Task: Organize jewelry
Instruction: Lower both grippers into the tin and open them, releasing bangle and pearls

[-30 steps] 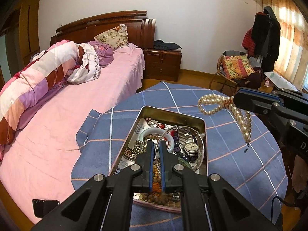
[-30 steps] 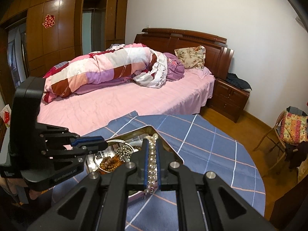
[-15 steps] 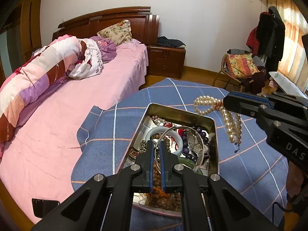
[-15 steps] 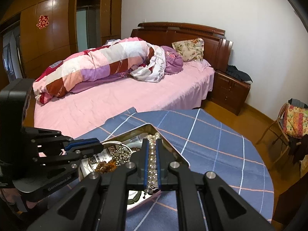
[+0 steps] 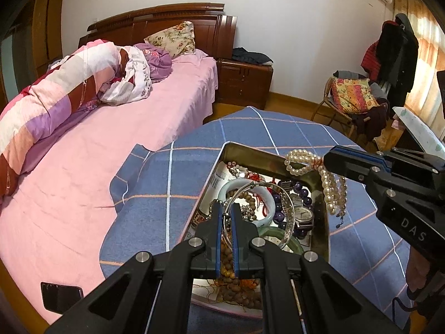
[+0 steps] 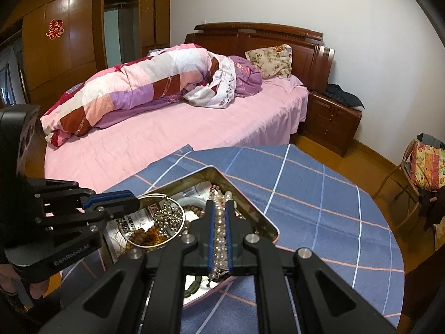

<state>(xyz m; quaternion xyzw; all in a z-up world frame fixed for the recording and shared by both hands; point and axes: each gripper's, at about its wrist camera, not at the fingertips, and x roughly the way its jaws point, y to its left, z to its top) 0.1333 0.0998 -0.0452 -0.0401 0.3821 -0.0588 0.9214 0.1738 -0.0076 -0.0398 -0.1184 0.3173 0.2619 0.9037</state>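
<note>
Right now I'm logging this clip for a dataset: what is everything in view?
Metal tin: one, gold, on the table.
Pearl string: one, white, in the right gripper over the tin's rim.
Silver bangle: one, thin, in the left gripper above the tin.
Watch: one, silver, in the tin.
Tablecloth: one, blue checked, over the table.
Bed: one, pink sheet, behind.
Left gripper: black, shut.
Right gripper: black, shut.

White walls. Bed point(image 5: 116, 144) with pink sheet, rolled quilt point(image 5: 64, 94) beyond left claw point(image 5: 227, 217). Wooden headboard point(image 6: 258, 36), nightstand point(image 5: 244, 83) behind. Chair point(image 5: 350, 103), sunlit curtain point(image 5: 422, 41) far right. Wardrobe point(image 6: 69, 44) left.
</note>
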